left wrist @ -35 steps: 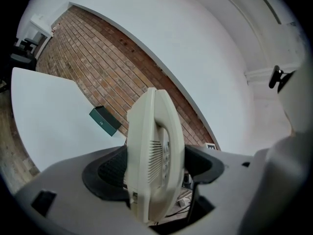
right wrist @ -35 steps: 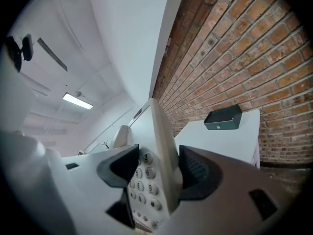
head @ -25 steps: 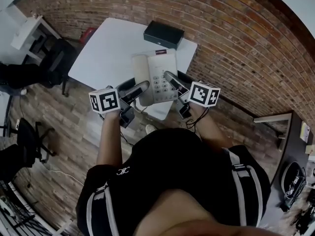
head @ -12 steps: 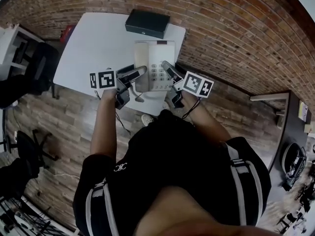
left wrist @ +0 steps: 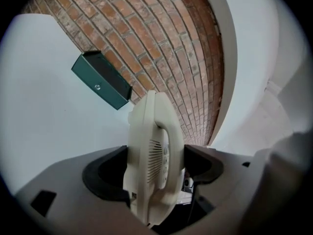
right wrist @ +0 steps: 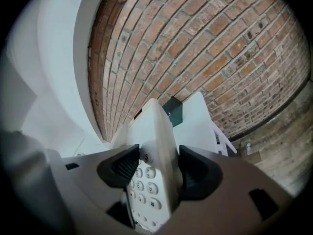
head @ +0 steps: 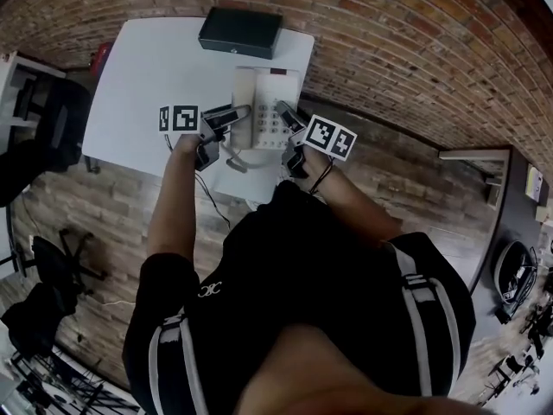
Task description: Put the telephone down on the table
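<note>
The left gripper (head: 232, 113) and right gripper (head: 287, 112), 2 in all, each clamp 1 side of the 1 cream telephone (head: 264, 102) over 1 white table (head: 155, 67), 1 dark box (head: 240, 31) beyond.

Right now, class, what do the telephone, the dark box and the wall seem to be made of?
Telephone: probably moulded plastic, cream and smooth with a slight sheen; moulded speaker slots show.
Dark box: possibly painted metal, matt dark green, with sharp straight edges.
Wall: red brick with paler mortar joints.
</note>
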The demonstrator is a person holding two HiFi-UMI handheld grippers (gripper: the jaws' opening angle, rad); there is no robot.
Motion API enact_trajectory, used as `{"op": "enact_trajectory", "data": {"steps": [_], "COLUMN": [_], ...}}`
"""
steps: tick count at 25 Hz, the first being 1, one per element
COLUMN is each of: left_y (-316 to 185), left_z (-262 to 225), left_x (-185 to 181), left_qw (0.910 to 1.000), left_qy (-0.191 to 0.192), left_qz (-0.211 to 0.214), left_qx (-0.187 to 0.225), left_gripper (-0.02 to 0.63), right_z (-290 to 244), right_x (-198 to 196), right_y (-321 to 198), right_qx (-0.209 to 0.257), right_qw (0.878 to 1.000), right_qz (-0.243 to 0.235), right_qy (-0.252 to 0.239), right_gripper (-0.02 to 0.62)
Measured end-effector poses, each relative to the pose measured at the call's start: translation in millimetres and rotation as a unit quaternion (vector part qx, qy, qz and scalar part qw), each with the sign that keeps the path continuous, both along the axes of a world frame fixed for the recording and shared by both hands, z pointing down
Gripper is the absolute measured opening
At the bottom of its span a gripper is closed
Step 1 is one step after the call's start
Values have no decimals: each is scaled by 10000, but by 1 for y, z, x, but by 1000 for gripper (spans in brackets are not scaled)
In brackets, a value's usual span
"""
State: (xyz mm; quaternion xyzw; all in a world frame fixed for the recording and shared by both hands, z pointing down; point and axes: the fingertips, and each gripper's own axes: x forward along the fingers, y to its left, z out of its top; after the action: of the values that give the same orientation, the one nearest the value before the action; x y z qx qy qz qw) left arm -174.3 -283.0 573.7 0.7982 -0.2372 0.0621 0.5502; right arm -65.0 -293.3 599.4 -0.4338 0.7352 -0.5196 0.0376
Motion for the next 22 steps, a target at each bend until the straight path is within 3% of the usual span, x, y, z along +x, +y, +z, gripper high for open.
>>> {"op": "enact_trajectory", "data": {"steps": [10,22], "left_y": [-38,-61], "left_z": [60,101], "left_x": [5,-2], "left_qw": [9972,9936], "left_qy": [-303,-312], "left_qz": [211,260], "left_qx": [-657,-1055], "left_gripper": [364,364], "right_z": [66,105], "right_x": [3,-5], "right_y": [-29,-48], "right_qx": [-676,-1117], "right_qw": [9972,9929], "right_qz": [285,398], "right_qy": [-154,1], "right_gripper": [224,224]}}
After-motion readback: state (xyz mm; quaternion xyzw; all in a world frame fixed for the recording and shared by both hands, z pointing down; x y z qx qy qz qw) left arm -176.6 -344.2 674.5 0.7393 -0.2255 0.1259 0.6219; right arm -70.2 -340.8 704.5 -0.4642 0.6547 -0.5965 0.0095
